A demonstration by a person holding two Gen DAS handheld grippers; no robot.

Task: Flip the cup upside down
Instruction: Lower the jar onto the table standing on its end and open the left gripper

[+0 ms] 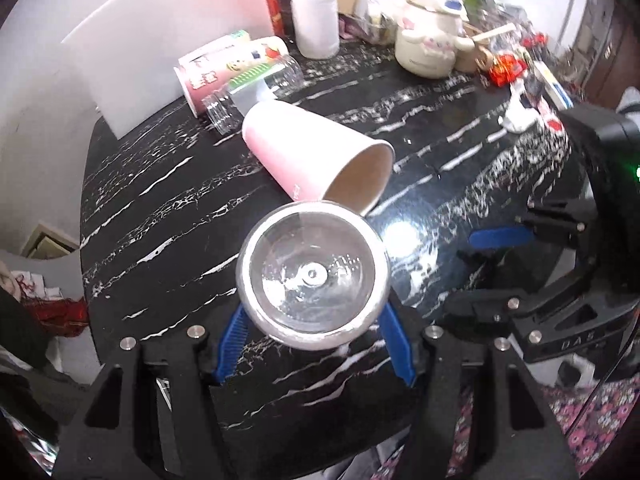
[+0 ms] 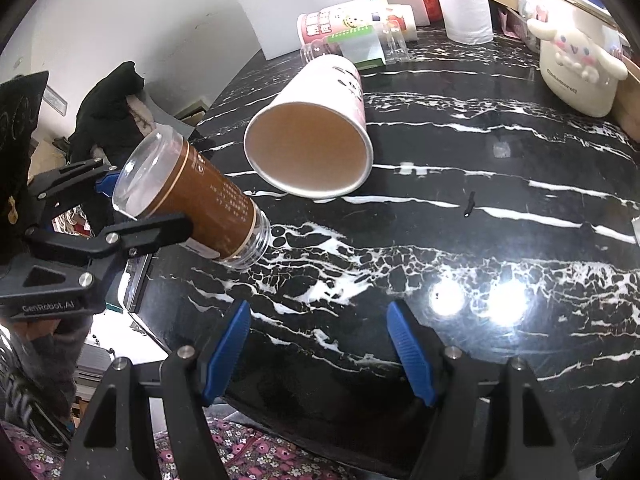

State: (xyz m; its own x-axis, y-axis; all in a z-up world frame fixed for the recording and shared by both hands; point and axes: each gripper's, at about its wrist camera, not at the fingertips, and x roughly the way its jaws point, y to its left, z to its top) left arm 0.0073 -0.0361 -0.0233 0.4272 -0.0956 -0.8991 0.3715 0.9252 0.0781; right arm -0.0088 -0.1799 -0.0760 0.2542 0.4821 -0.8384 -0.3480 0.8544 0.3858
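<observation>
Cup (image 2: 188,196): clear plastic, brown label, tilted mouth-down toward the tabletop (image 2: 480,240), mouth near it at 5 o'clock. Light, stiff, slick; grip on the labelled wall. My left tongs (image 1: 312,330) clamp it. Right tongs (image 2: 320,344) open, empty. Paper cup (image 2: 316,136) lies at 1 o'clock.

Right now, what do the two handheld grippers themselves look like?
Both match: black angular frames with silver screws and ribbed blue fingers. The left gripper has white "GenRobot.AI" lettering on its body; the right gripper shows raised letters and a green light in the left wrist view. No cables visible.
</observation>
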